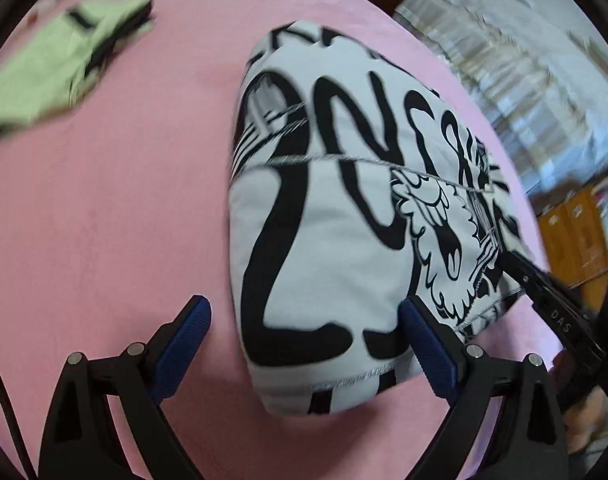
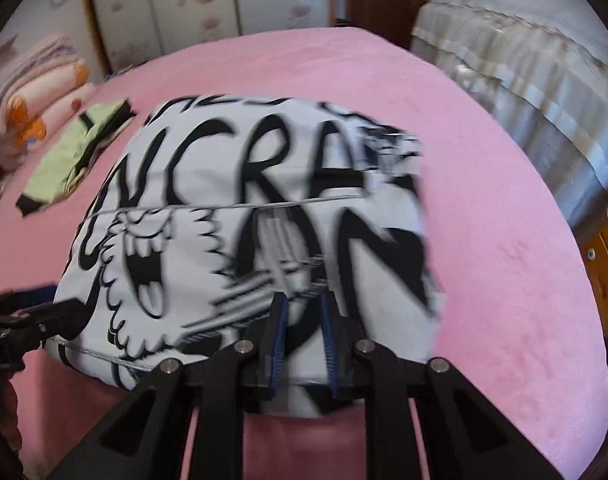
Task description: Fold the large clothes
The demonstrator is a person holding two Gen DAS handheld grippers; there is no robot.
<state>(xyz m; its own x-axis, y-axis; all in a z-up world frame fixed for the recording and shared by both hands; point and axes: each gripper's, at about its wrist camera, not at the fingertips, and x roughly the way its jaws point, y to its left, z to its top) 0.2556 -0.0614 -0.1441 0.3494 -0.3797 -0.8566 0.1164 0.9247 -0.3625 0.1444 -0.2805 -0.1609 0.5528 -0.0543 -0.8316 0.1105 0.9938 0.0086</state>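
Note:
A folded white garment (image 1: 324,240) with bold black lettering and a cartoon print lies on the pink bed cover (image 1: 103,200). My left gripper (image 1: 306,320) is open wide, and the garment's near corner sits between its blue pads without touching them. In the left wrist view my right gripper (image 1: 508,258) reaches in from the right, its tips at the garment's edge. From its own camera the right gripper (image 2: 304,312) hovers over the garment (image 2: 243,200). Its jaws stand only a narrow gap apart, with flat cloth showing through the gap. No pinched fold shows.
A folded pale green garment (image 1: 59,68) with black trim lies at the far left of the bed (image 2: 484,200). Rolled pink bedding (image 2: 31,92) sits behind it. Another bed with a beige frilled cover (image 2: 524,80) stands to the right, beside a wooden cabinet (image 1: 572,236). Wardrobe doors stand behind.

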